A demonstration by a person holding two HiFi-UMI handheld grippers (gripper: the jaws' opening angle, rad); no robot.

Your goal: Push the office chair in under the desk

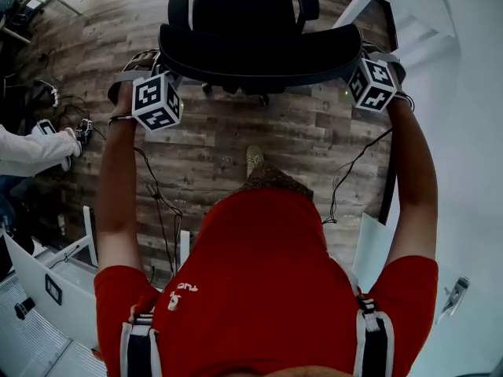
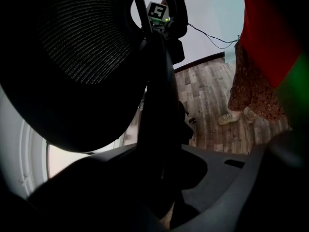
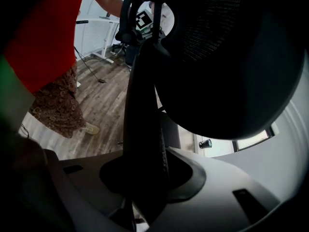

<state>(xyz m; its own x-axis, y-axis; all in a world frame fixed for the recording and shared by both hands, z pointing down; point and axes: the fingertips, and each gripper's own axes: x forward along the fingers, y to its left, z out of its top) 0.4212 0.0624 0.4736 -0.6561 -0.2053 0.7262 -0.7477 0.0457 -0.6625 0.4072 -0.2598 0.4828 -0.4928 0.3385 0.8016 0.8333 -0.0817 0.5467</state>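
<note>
The black office chair [image 1: 259, 53] stands on the wood floor straight ahead, seen from above with its curved backrest nearest me and the seat [image 1: 244, 10] beyond. My left gripper [image 1: 163, 73] clamps the backrest's left end, and my right gripper [image 1: 355, 63] clamps its right end. In the left gripper view the dark backrest rim [image 2: 159, 110] runs down between the jaws of the left gripper [image 2: 166, 197], beside the mesh [image 2: 82, 37]. The right gripper view mirrors this: the rim [image 3: 145, 120] is pinched in the right gripper [image 3: 145, 197].
White furniture [image 1: 424, 14], possibly the desk, fills the upper right. More white furniture [image 1: 39, 281] stands at the lower left. A person's white sleeve [image 1: 31, 151] reaches in from the left. Cables [image 1: 161, 203] trail over the floor near my foot [image 1: 253, 159].
</note>
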